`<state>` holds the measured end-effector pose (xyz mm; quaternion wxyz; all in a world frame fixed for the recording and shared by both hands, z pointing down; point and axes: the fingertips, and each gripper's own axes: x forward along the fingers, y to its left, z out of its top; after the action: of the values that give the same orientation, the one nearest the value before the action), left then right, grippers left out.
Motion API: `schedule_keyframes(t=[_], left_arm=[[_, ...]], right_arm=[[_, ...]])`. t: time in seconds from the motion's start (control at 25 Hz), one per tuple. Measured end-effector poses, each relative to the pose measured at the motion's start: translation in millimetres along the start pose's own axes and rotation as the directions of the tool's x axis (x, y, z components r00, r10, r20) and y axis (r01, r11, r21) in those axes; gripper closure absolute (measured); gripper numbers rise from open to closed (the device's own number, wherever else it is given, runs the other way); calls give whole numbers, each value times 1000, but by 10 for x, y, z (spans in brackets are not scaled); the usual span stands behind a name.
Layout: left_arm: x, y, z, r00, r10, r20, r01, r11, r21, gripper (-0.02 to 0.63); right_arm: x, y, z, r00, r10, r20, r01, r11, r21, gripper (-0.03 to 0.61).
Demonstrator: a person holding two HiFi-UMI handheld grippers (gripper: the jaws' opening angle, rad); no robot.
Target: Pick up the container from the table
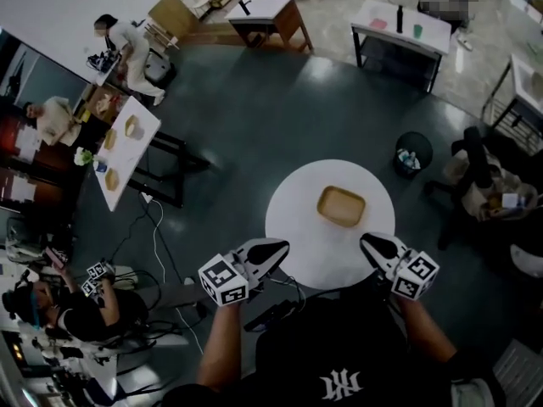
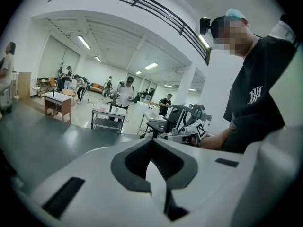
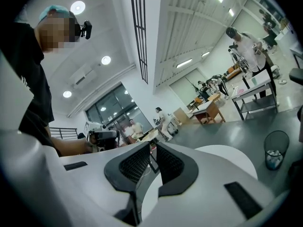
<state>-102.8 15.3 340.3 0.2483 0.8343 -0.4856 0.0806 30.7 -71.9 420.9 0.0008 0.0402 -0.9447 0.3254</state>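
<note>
A shallow tan container (image 1: 341,206) rests on the round white table (image 1: 293,227), a little right of its middle. My left gripper (image 1: 278,248) hovers at the table's near left edge with its jaws shut and nothing between them. My right gripper (image 1: 367,242) is at the near right edge, also shut and empty. Both point inward, toward each other. In the left gripper view the shut jaws (image 2: 152,142) face the right gripper (image 2: 187,129). In the right gripper view the shut jaws (image 3: 152,146) face the left gripper (image 3: 101,136). Neither gripper view shows the container.
A black waste bin (image 1: 413,153) stands on the dark floor beyond the table's right side. A chair with clothes (image 1: 484,181) is at the right. A long white table (image 1: 127,155) and floor cables (image 1: 157,236) lie to the left. Other people work farther off.
</note>
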Motion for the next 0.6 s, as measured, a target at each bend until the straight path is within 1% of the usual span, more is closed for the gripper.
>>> schedule_keyframes(t=[0.12, 0.28, 0.36, 0.48, 0.52, 0.6], left_arm=[[130, 82, 13, 1000, -11, -26, 11, 1000, 2, 611], [322, 293, -82, 997, -28, -73, 27, 999, -18, 611], [417, 385, -149, 995, -46, -88, 44, 999, -16, 611], [550, 492, -250, 989, -97, -115, 97, 995, -5, 611], [587, 540, -293, 985, -113, -132, 113, 994, -4, 609], [661, 674, -409, 976, -145, -161, 146, 989, -5, 609]], right_arm=[[-31, -106, -43, 1000, -12, -3, 12, 1000, 7, 528], [-82, -273, -79, 999, -47, -5, 48, 999, 17, 528], [-125, -362, -118, 997, -80, -6, 81, 997, 15, 528], [-207, -539, -152, 987, -160, 5, 160, 987, 10, 524], [-220, -595, -151, 982, -187, 12, 187, 982, 11, 515], [-213, -692, -158, 972, -235, 19, 235, 972, 12, 458]])
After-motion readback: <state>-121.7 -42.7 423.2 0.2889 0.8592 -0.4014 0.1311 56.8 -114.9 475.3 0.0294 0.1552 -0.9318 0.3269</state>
